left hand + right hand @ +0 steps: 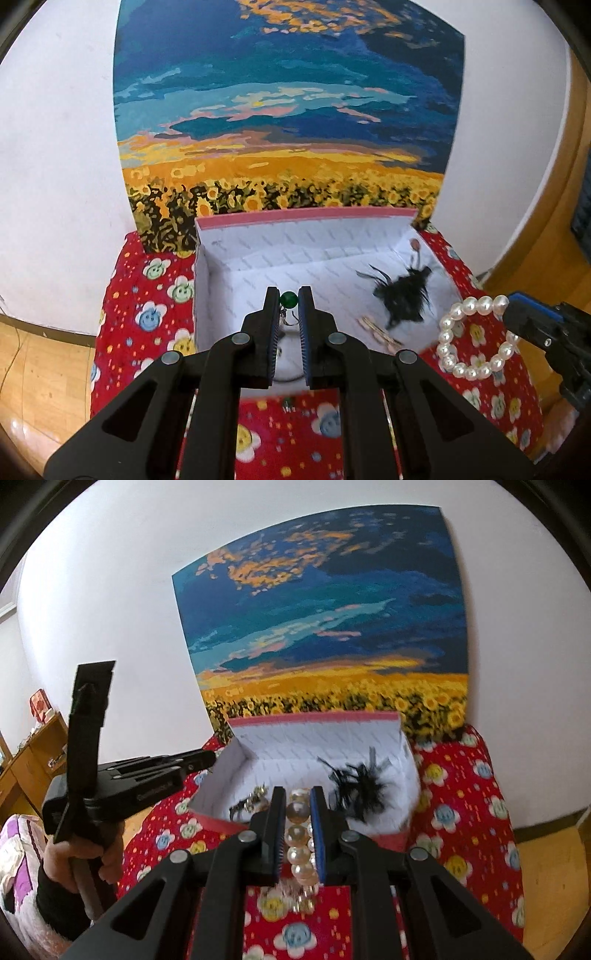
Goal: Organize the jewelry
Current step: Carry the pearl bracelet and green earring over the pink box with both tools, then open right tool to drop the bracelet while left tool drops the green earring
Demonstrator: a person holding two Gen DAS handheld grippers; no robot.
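Note:
An open white box with a pink rim stands on a red flowered cloth; it also shows in the right wrist view. My left gripper is shut on a green bead piece with a metal hook, held over the box. My right gripper is shut on a pearl bracelet at the box's near edge; the bracelet hangs from the right gripper's tip in the left wrist view. A black feather ornament and gold clips lie in the box.
The red flowered cloth covers a small table. A sunflower painting leans on the white wall behind the box. A wooden floor lies below. A wooden cabinet stands at far left.

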